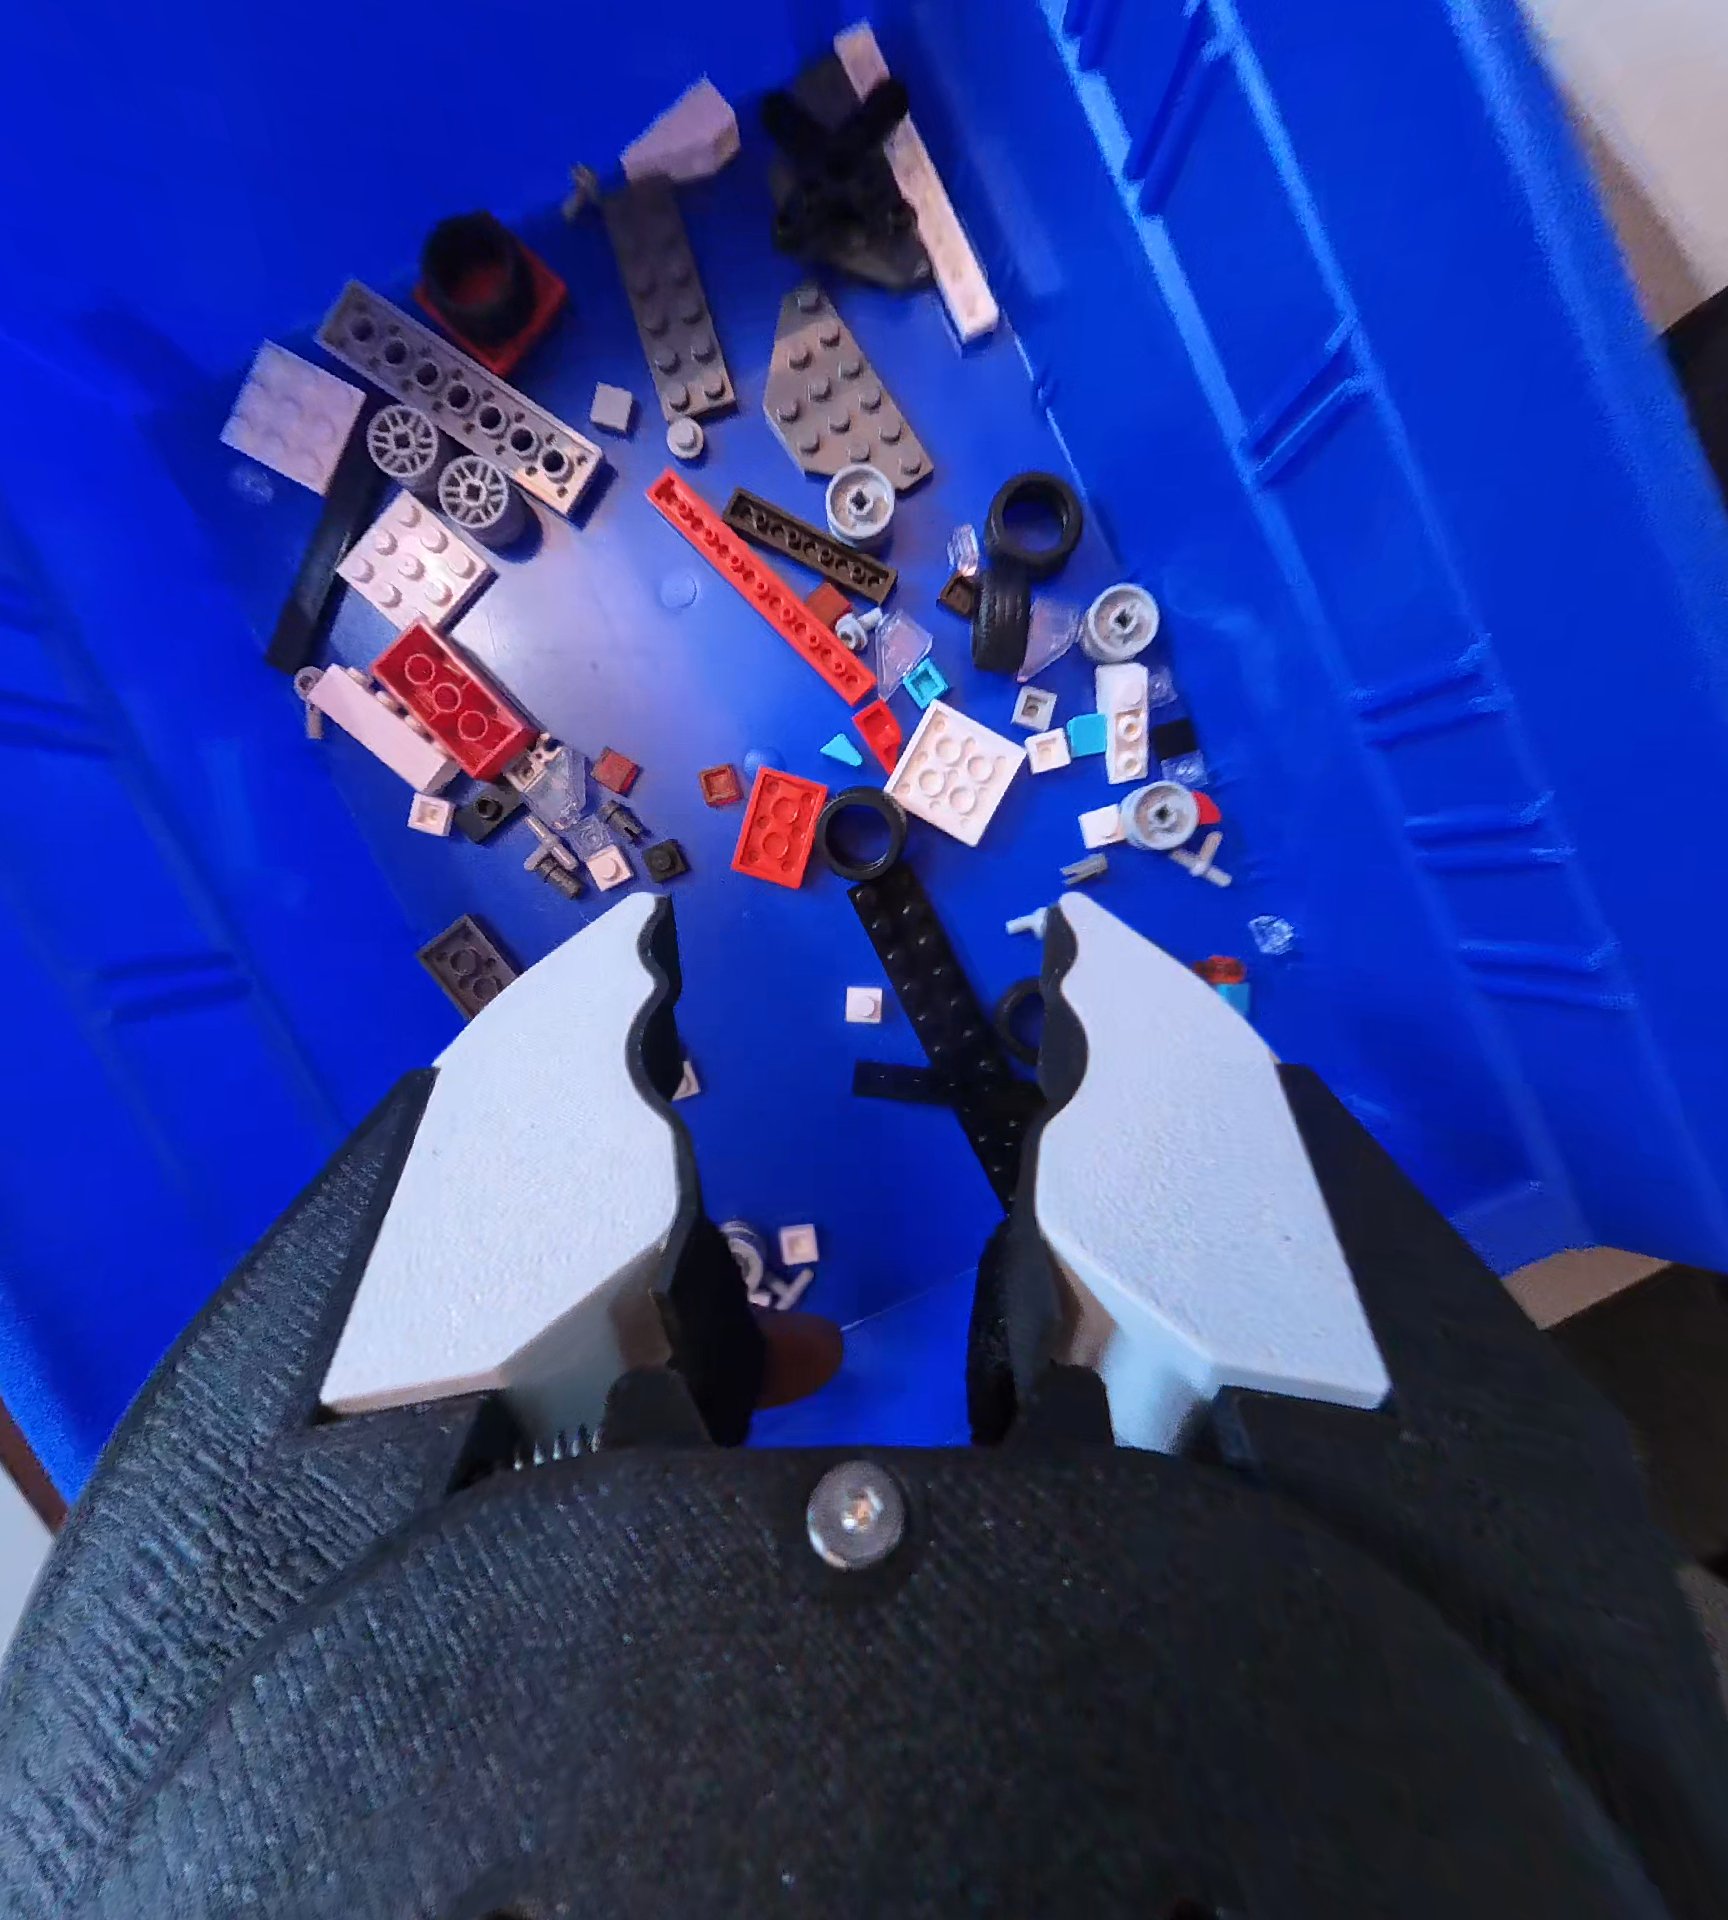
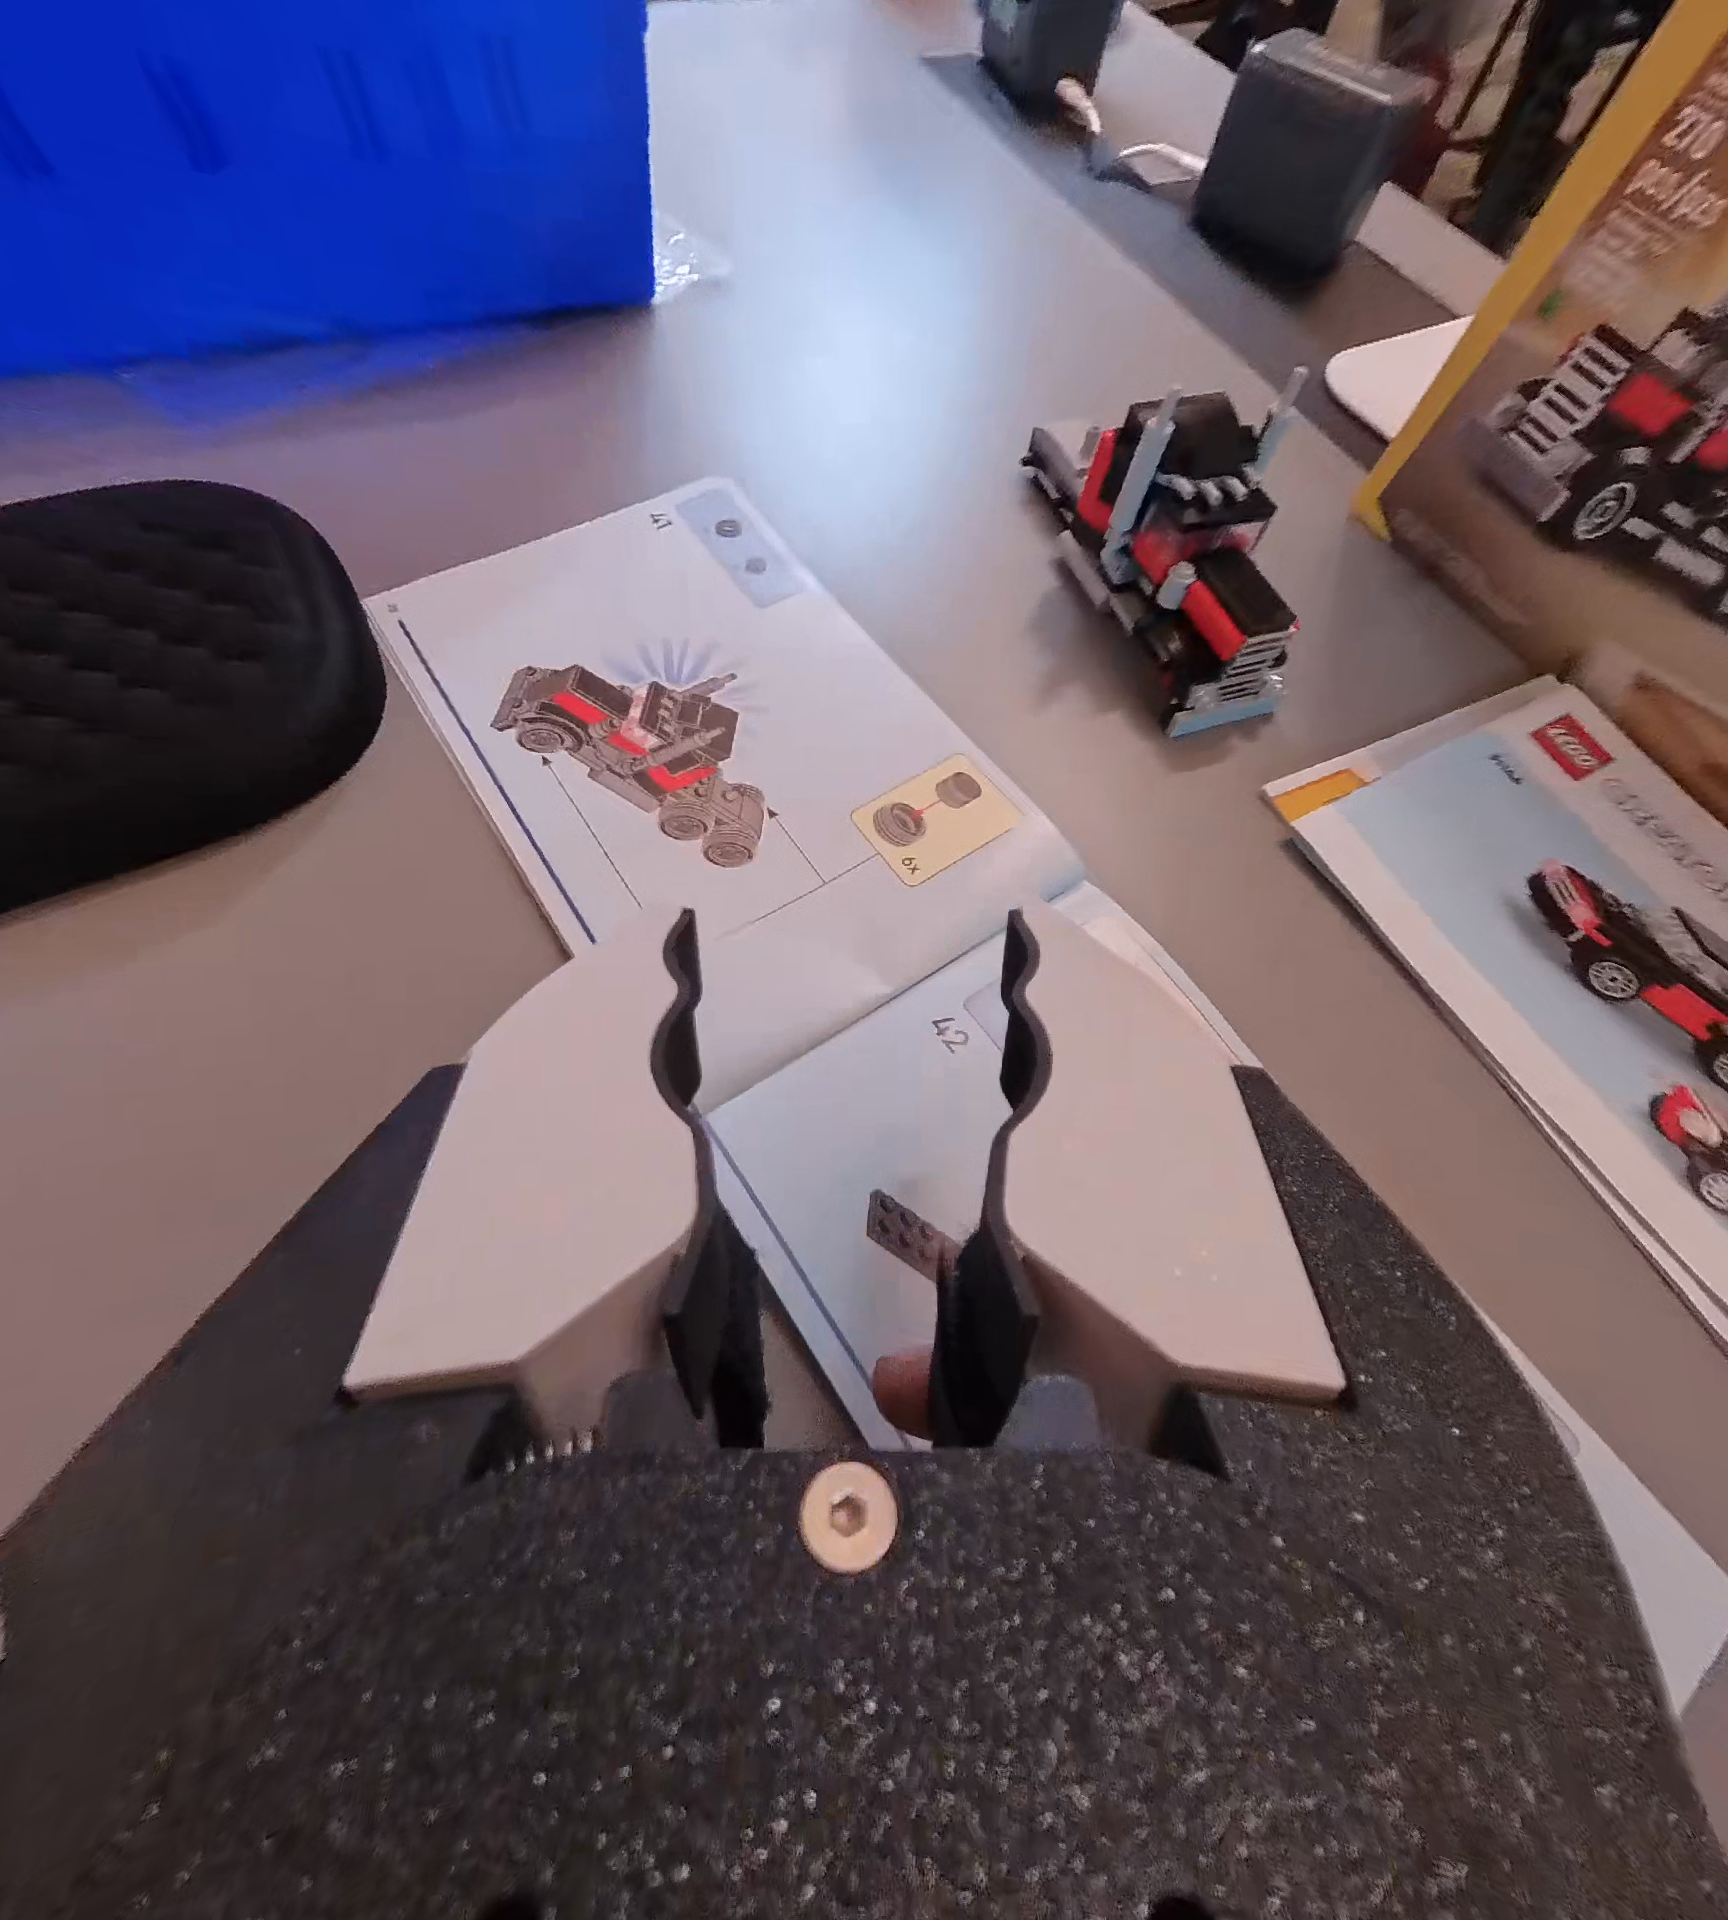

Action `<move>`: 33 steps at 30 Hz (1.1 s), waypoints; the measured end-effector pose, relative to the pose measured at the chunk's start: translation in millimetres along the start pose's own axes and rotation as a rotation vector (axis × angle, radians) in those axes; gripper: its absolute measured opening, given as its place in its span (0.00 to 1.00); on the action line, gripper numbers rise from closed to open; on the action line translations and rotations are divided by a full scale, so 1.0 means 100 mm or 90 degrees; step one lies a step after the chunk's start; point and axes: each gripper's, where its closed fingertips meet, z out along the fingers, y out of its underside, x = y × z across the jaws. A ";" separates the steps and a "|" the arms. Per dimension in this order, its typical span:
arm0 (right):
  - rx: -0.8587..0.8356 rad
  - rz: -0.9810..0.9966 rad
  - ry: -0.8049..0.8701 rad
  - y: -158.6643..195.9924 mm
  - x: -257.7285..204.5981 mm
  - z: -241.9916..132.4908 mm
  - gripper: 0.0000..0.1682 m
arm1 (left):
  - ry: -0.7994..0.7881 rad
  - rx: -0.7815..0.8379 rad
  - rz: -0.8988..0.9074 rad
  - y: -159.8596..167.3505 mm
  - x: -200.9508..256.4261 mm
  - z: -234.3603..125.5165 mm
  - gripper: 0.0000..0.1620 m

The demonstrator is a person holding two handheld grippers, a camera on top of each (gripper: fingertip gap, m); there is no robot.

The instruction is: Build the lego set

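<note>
grey table point(image 2: 216, 1091); left claw point(image 1: 860, 914) gapes empty over blue bin point(image 1: 1359, 520), right claw point(image 2: 849, 925) seemingly empty, parted.

Lit softly from above: smooth grey tabletop point(image 2: 891, 343), dark quilted black cushion point(image 2: 101, 675) at left, blurred dark boxes point(image 2: 1296, 156) beyond.

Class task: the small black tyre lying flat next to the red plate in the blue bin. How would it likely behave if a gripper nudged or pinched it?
Lying flat, the black tyre would probably slide rather than roll. If tipped on edge, its round shape could roll it across the blue bin. It looks rubbery, so it may squash slightly.
</note>
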 end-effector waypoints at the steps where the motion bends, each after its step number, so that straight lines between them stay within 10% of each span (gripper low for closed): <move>1: 0.003 -0.005 0.010 0.02 0.01 -0.01 0.33 | 0.000 -0.014 0.009 0.02 -0.02 0.04 0.41; 19: -0.014 -0.048 0.021 0.16 -0.03 0.03 0.31 | 0.061 -0.053 0.044 0.04 -0.03 0.36 0.02; 33: -0.007 -0.056 0.002 0.15 -0.10 0.03 0.30 | 0.100 -0.063 0.093 -0.04 0.03 0.45 0.17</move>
